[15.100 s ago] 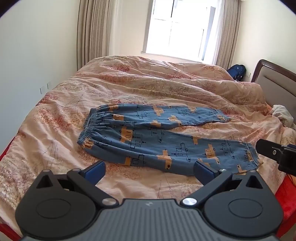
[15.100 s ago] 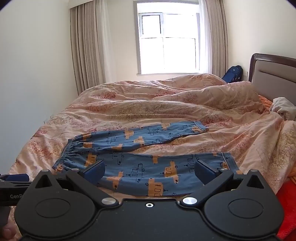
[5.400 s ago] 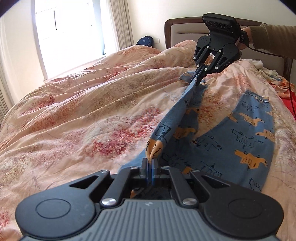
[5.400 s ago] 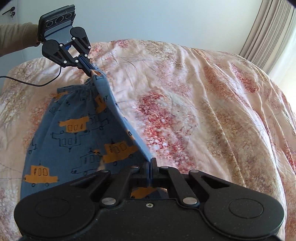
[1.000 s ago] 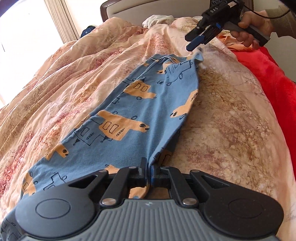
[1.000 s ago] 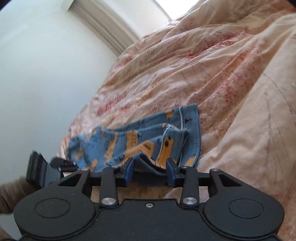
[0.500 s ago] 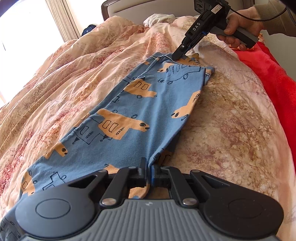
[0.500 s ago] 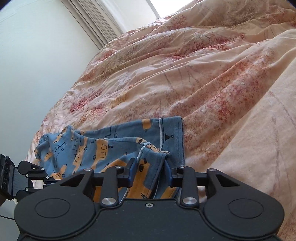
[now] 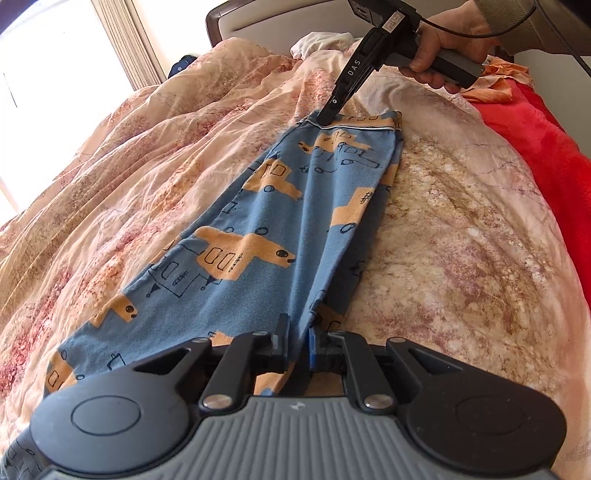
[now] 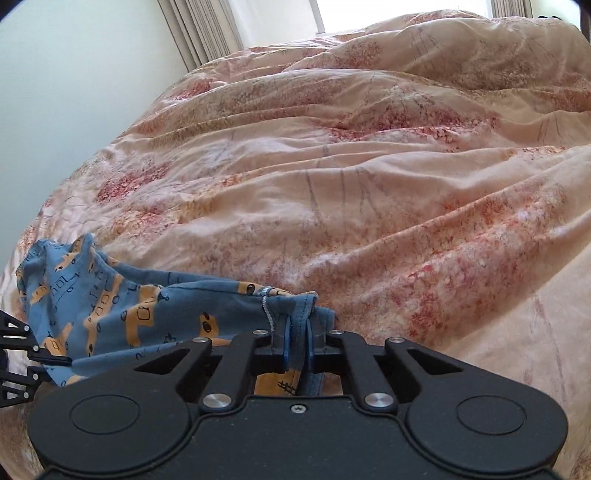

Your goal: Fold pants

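— Since a second ago the right gripper (image 9: 327, 120) has travelled along the hem to the far corner of the pants (image 9: 280, 229), and the hem, bunched before, now lies straight.

— Where are the pants now?

— Flat on the flowered quilt (image 9: 461, 229), folded lengthwise, one leg over the other, I think so that the next fold can go across.

— And the claws?

— On the right one, the jaws are closing on the hem (image 10: 295, 314), which is already between the pads. The left gripper (image 9: 296, 345) has its jaws opening slightly, but the waist edge is between them and looks pinched. Both ends are held, probably to keep the cloth tight.

— Anything in the way?

— A red blanket (image 9: 546, 147) lies beside, and white cloth (image 9: 321, 40) near the headboard (image 9: 280, 22); both well apart from the pants.
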The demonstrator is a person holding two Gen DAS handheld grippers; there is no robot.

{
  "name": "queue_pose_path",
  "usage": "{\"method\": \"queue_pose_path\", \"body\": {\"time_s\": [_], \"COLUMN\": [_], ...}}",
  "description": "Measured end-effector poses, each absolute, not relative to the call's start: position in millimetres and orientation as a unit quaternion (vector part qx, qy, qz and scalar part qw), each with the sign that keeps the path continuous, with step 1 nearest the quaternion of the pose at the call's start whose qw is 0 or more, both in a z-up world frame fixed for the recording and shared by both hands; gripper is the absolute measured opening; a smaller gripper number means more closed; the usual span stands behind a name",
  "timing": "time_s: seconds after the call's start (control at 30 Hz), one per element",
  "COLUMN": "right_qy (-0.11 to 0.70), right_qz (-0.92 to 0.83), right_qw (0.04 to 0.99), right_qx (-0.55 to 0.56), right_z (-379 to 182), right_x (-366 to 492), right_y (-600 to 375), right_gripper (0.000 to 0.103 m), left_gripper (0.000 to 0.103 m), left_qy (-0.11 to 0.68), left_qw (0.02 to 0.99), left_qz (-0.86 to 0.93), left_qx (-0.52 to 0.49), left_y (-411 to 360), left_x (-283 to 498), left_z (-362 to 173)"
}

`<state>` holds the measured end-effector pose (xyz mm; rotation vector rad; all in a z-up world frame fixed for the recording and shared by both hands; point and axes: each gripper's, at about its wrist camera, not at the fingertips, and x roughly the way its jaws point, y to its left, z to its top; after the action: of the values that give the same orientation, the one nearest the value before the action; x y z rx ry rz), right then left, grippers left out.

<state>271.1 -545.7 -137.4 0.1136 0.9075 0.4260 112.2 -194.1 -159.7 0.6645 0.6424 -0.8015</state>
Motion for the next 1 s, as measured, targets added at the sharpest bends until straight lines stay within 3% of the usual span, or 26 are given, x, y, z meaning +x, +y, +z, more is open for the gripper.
{"method": "queue_pose_path", "body": {"time_s": [0.13, 0.2, 0.23, 0.37, 0.43, 0.5, 0.67, 0.73, 0.8, 0.93, 1.0], "right_qy": [0.401, 0.404, 0.425, 0.402, 0.383, 0.377, 0.426, 0.466, 0.481, 0.485, 0.485], "right_qz": [0.173, 0.153, 0.138, 0.176, 0.255, 0.322, 0.384, 0.403, 0.406, 0.41, 0.403], "right_qw": [0.897, 0.899, 0.891, 0.898, 0.887, 0.862, 0.795, 0.762, 0.743, 0.732, 0.733], "right_qx": [0.066, 0.067, 0.073, 0.005, -0.045, -0.105, -0.199, -0.202, -0.227, -0.247, -0.255], "right_z": [-125.1, -122.2, -125.0, -104.0, -92.5, -87.6, -102.4, -113.4, -121.4, -122.5, -123.7], "right_x": [256.8, 253.3, 254.6, 248.6, 250.6, 257.1, 298.3, 311.3, 312.8, 305.1, 300.3], "right_y": [-556.7, -564.4, -569.5, -543.8, -505.9, -466.5, -397.6, -389.5, -385.8, -384.0, -381.6], "right_gripper": [0.0, 0.001, 0.012, 0.023, 0.041, 0.044, 0.04, 0.027, 0.022, 0.021, 0.028], "left_gripper": [0.014, 0.014, 0.015, 0.032, 0.035, 0.038, 0.043, 0.046, 0.05, 0.052, 0.052], "left_qy": [0.295, 0.285, 0.28, 0.262, 0.264, 0.266, 0.274, 0.275, 0.274, 0.281, 0.281], "left_qw": [0.819, 0.817, 0.816, 0.821, 0.824, 0.826, 0.834, 0.838, 0.843, 0.851, 0.855], "left_qz": [-0.374, -0.38, -0.385, -0.407, -0.405, -0.4, -0.387, -0.383, -0.38, -0.37, -0.368], "left_qx": [0.319, 0.326, 0.328, 0.304, 0.296, 0.295, 0.282, 0.273, 0.265, 0.245, 0.235], "left_y": [-193.5, -196.5, -197.7, -196.8, -196.7, -195.2, -184.7, -180.1, -174.6, -169.2, -168.8], "left_x": [108.3, 102.6, 99.8, 86.8, 86.0, 86.6, 93.2, 95.6, 98.9, 109.4, 114.1], "left_z": [-160.7, -160.5, -159.1, -148.4, -146.2, -145.5, -144.5, -143.1, -141.5, -140.6, -139.3]}}
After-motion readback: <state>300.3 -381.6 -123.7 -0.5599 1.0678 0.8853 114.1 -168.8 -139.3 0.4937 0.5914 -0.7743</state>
